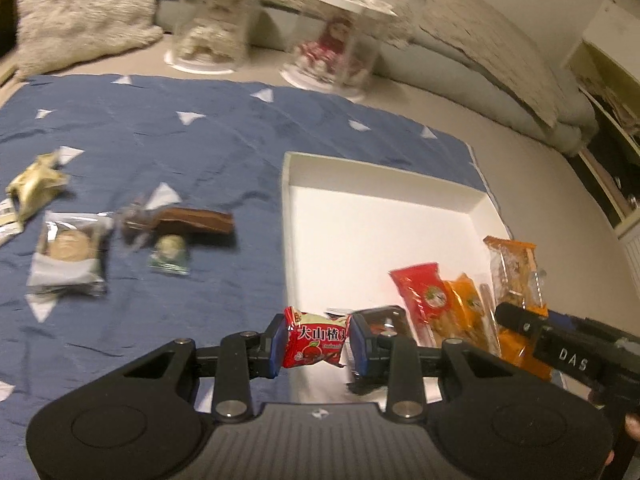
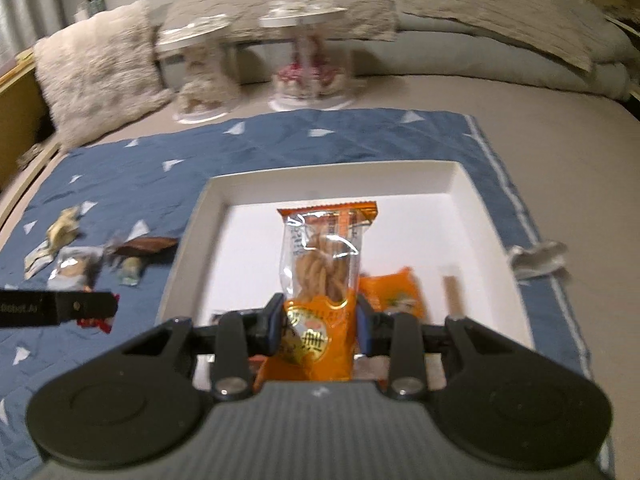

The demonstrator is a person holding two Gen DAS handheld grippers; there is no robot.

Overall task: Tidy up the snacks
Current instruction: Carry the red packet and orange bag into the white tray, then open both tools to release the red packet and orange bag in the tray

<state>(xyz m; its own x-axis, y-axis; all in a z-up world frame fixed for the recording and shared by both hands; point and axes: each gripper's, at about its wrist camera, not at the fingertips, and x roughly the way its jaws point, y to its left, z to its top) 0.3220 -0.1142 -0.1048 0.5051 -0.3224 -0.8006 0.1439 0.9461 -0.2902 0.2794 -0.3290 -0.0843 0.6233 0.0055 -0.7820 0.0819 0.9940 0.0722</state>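
Snacks partly sorted on bed; blue quilted mat with white triangles spread over it, white box lying on the mat's right part.

Left gripper: clenched on small red hawthorn packet, blue pads pressing both its sides. Packet hangs at the box's near left wall, roughly above the rim.

Right gripper: clenched on orange twist-biscuit packet, gripped at its lower printed part, clear upper part standing upright above the box interior. It also shows at right in the left wrist view.

Inside box, near edge: red packet and another orange packet, side by side.

Loose on mat, left of box: brown bar, round green-wrapped sweet, clear-wrapped biscuit, crumpled cream wrapper. Silver wrapper lies just off the box's right wall.

Behind mat: two clear display domes holding dolls, fluffy pillow. Frames motion-blurred.
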